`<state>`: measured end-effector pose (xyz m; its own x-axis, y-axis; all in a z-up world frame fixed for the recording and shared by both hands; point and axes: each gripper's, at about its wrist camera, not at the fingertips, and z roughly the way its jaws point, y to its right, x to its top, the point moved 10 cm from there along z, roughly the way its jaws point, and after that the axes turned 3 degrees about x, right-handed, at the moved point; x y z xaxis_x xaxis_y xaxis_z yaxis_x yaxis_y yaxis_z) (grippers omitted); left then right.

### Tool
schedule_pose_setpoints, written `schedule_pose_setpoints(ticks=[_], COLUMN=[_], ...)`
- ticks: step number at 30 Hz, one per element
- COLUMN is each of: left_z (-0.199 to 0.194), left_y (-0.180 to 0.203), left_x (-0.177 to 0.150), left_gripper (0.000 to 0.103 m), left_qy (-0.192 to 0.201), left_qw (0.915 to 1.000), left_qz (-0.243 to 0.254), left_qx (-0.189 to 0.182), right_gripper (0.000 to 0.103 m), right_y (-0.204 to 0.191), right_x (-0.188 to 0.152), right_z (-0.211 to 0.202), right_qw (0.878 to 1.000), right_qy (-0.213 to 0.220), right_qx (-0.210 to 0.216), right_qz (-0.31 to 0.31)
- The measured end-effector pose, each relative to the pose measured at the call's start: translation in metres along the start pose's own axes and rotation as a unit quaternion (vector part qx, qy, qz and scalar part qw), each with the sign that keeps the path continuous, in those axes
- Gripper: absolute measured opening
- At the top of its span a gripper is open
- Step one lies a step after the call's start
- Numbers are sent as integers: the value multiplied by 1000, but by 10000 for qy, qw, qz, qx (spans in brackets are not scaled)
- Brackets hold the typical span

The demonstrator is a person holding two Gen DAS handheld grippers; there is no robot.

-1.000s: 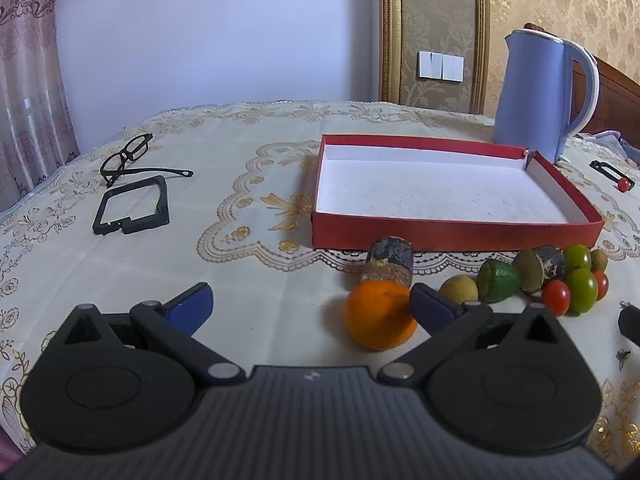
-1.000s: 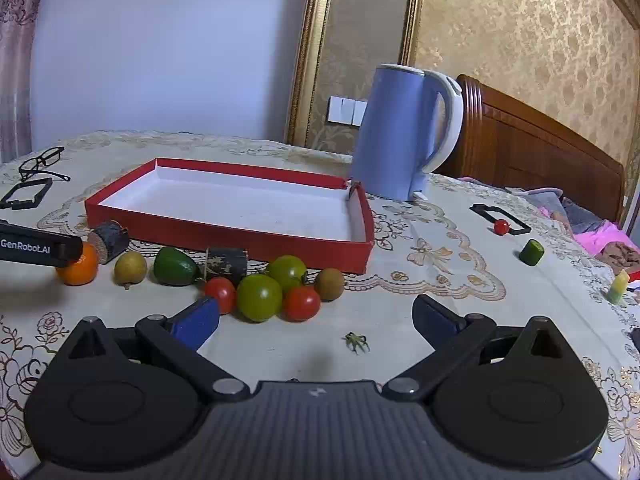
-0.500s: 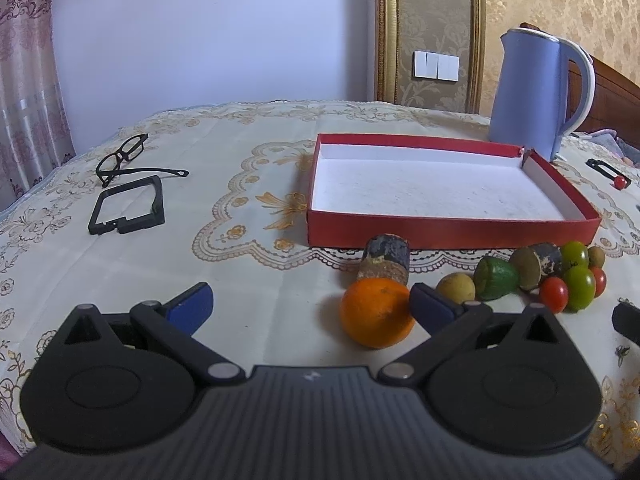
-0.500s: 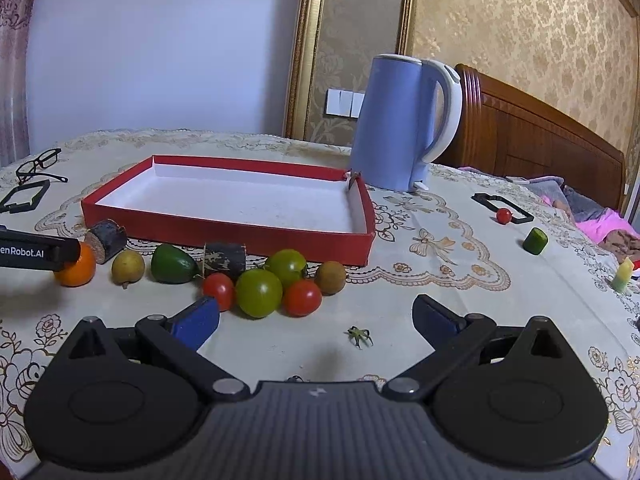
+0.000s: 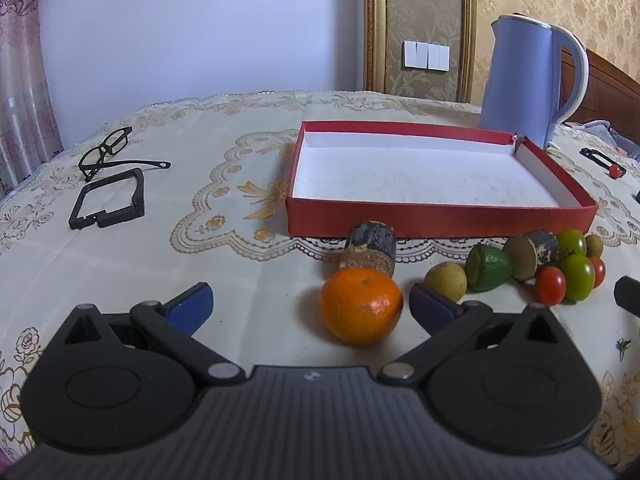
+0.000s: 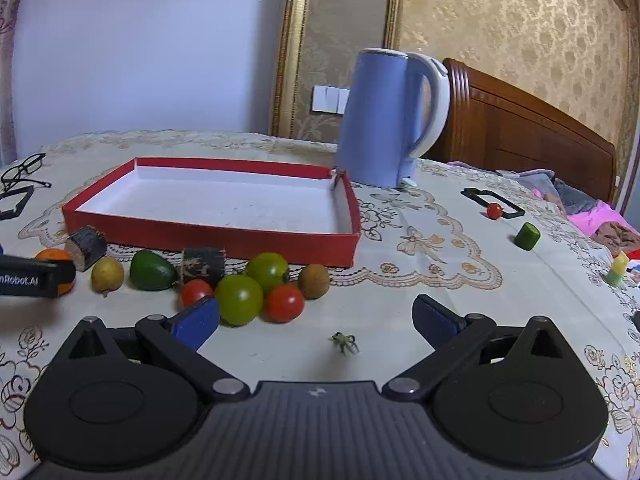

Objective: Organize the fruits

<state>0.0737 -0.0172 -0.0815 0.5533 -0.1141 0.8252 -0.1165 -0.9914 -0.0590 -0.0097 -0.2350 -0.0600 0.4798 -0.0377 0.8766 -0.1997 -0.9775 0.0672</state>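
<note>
A red tray (image 5: 440, 222) with a white floor sits mid-table; it also shows in the right wrist view (image 6: 208, 236). Fruits lie in a row along its near wall. In the left wrist view an orange (image 5: 361, 306) lies between my open left gripper's (image 5: 312, 306) blue fingers, near the right one. To the right lie a yellowish fruit (image 5: 445, 281), a green fruit (image 5: 489, 269) and small tomatoes (image 5: 576, 278). My right gripper (image 6: 316, 320) is open and empty, just short of red and green tomatoes (image 6: 258, 292) and a brown fruit (image 6: 313, 275).
A blue kettle (image 6: 386, 120) stands behind the tray's far right corner. Two bark-covered wood pieces (image 5: 370, 246) (image 6: 202, 264) lie among the fruits. Glasses (image 5: 106, 152) and a black frame (image 5: 108, 200) lie at left. A small tomato (image 6: 495, 211) and a green chunk (image 6: 527, 236) lie at right.
My left gripper has moved slightly left and closer to the orange, which now sits further in between its fingers. My right gripper has edged forward toward the tomatoes.
</note>
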Motion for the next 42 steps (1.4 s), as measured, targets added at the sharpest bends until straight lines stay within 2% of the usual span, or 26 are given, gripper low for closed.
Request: schedule_pose_setpoints(ticks=[6,11,14,18,21,23,28,32,36,42], left_z=[6,15,22,24,25,25,27,28,28,29], left_y=[3,7,10,10,8,8,10,9,9,10], left_x=[1,5,4,4,3,3,2,2,1,0], left_gripper=[103,103,103,103,103,103,103,103,103,103], left_qy=[-44,-12,-57,-103,-151,-144,-208,-238,-250,-281], left_qw=[10000,9999,9998,9995,9993,9992,9990,9989,9989,9989], left_qz=[69,136,151,98,59,31,56,44,37,77], left_qx=[-48,-100,-149,-282,-330,-371,-387,-396,-403,-376], right_gripper=[103,103,94,70,67,59,53,52,37,34], right_y=[4,15,16,9,6,2,-12,-26,-38,-45], right_x=[-5,-4,-6,-7,-4,-3,-1,3,2,6], right_z=[6,4,7,19,27,30,25,14,22,37], right_qw=[9998,9998,9999,9998,9995,9993,9982,9969,9948,9932], right_qy=[-117,-29,-84,-216,-249,-283,-244,-78,-219,-312], right_qx=[12,-197,-140,55,162,245,541,780,990,1124], right_qz=[128,47,40,9,53,73,17,-95,-127,-3])
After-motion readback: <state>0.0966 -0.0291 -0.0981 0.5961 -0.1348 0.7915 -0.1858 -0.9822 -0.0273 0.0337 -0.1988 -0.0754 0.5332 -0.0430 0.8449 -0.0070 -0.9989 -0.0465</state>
